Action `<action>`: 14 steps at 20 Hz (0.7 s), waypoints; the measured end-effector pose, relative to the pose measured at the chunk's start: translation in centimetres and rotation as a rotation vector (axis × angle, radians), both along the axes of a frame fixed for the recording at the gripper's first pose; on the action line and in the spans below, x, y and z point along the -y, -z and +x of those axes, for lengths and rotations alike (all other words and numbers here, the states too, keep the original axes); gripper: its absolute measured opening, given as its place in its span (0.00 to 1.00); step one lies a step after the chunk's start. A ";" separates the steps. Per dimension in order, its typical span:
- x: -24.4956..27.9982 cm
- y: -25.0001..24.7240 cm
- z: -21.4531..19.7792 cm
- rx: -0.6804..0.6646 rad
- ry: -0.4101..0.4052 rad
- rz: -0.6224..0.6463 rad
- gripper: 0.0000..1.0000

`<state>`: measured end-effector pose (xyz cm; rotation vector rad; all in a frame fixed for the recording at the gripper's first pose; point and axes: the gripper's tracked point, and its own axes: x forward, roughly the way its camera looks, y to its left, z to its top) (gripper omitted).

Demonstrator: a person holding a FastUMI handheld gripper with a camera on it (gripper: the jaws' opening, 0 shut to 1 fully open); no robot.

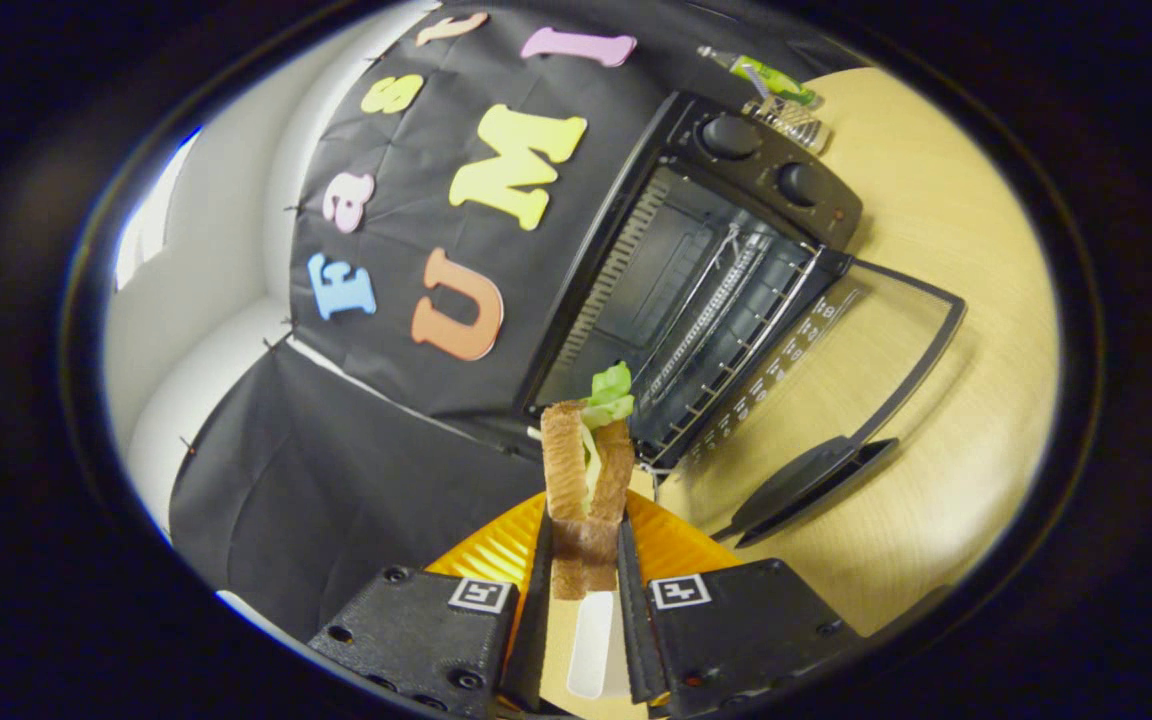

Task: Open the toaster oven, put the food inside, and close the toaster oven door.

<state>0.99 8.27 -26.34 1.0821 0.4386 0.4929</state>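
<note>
My gripper (584, 535) is shut on a sandwich (586, 470), two slices of brown bread with green lettuce sticking out past the fingertips. It hangs above an orange plate (676, 545) on the wooden table. Beyond the fingers stands the black toaster oven (696, 270). Its glass door (836, 370) lies folded down flat on the table, handle toward me. Inside, the wire rack (726, 320) is bare. The whole view is rolled sideways.
Two knobs (766, 160) sit on the oven's control panel. Behind the oven lie a green tube (771, 78) and a small metal object (791, 122). Light wooden tabletop (946, 260) stretches beyond the open door.
</note>
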 end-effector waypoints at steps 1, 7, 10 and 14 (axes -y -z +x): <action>0.6 -0.1 1.0 0.003 0.049 0.021 0.37; 4.8 1.6 8.3 -0.072 0.294 0.124 0.37; 4.7 2.0 11.7 -0.096 0.332 0.111 0.37; 3.4 1.9 14.8 -0.093 0.349 0.027 0.38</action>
